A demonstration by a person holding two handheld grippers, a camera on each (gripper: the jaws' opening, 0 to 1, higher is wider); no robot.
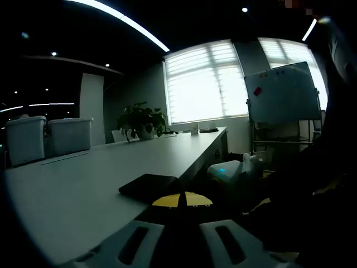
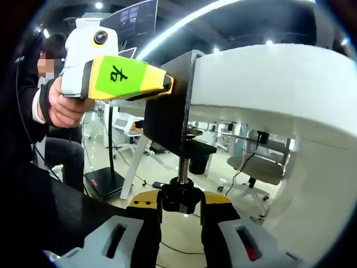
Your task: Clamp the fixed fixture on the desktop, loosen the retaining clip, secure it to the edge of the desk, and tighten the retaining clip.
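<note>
Right now I judge the work to be at the last step: the fixture sits on the edge and the retaining clip needs tightening.

Through the left gripper view, I look along a long, smooth white surface towards bright blinds, a whiteboard on a stand and a leafy potted plant. The black metal clamp fixture lies with its flat, matte top plate on the near edge of the surface. My left tool has its yellow tips drawn together at that plate's rim, so I read it as closed on the fixture, steadying it.

Through the right gripper view, I look up from under the edge. The surface shows as a thick, rounded white slab, and the fixture wraps it as a dark, angular bracket. A person's hand holds the left tool, a yellow body with a green label, its tip touching the bracket's upper corner. A bright threaded steel screw runs down from the bracket's lower arm to a black lobed knob. My right tool has its black-padded yellow jaws pressed against both sides of that knob, gripping it.

Next, I think, comes a firm twist of the knob about the screw's axis, with the left tool keeping the plate flat. The lobes should give decent purchase.
</note>
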